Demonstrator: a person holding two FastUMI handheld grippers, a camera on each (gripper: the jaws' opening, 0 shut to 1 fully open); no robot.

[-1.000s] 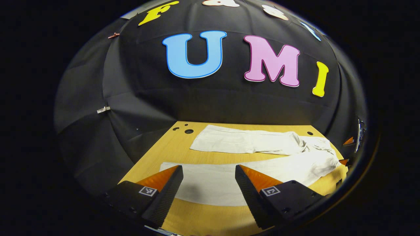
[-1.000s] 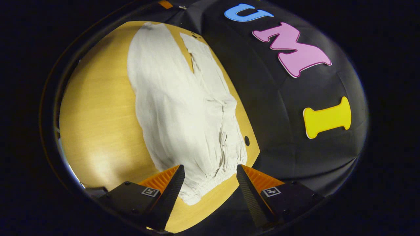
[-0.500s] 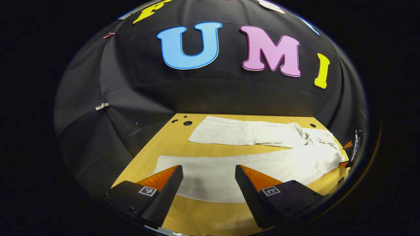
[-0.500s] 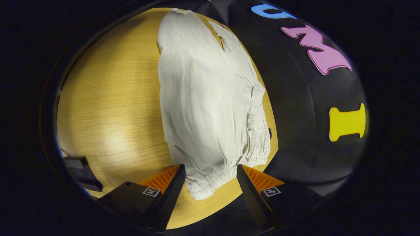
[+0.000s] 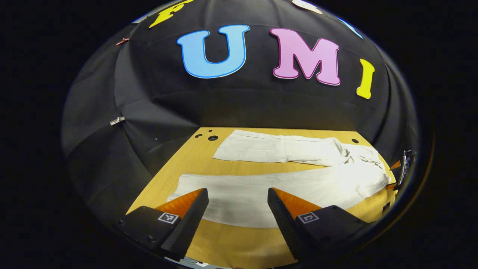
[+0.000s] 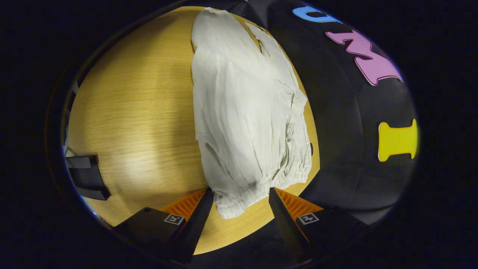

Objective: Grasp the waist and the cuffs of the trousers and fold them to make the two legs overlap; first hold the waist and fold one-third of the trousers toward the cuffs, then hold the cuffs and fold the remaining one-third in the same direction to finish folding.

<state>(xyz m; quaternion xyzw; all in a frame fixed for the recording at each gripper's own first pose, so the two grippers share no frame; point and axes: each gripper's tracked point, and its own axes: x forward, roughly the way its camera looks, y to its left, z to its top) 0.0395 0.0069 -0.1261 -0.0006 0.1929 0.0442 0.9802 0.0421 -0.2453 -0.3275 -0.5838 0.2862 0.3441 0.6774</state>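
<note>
Wooden table (image 5: 224, 243), trousers (image 6: 242, 123) waist between right gripper (image 6: 241, 203) fingers

A wooden table (image 5: 231, 246) carries pale trousers (image 5: 283, 186) lying flat, the 2 legs spread apart.

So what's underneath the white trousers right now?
The pale linen trousers lie flat on the light wooden table; whatever sits beneath the cloth itself is covered.

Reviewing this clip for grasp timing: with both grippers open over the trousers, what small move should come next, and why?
Probably lower both and close. The right gripper stands open astride the elastic waist of the trousers; the left gripper stands open over the near leg's cuff end. The legs lie apart on the table, so neither end is pinched yet.
</note>
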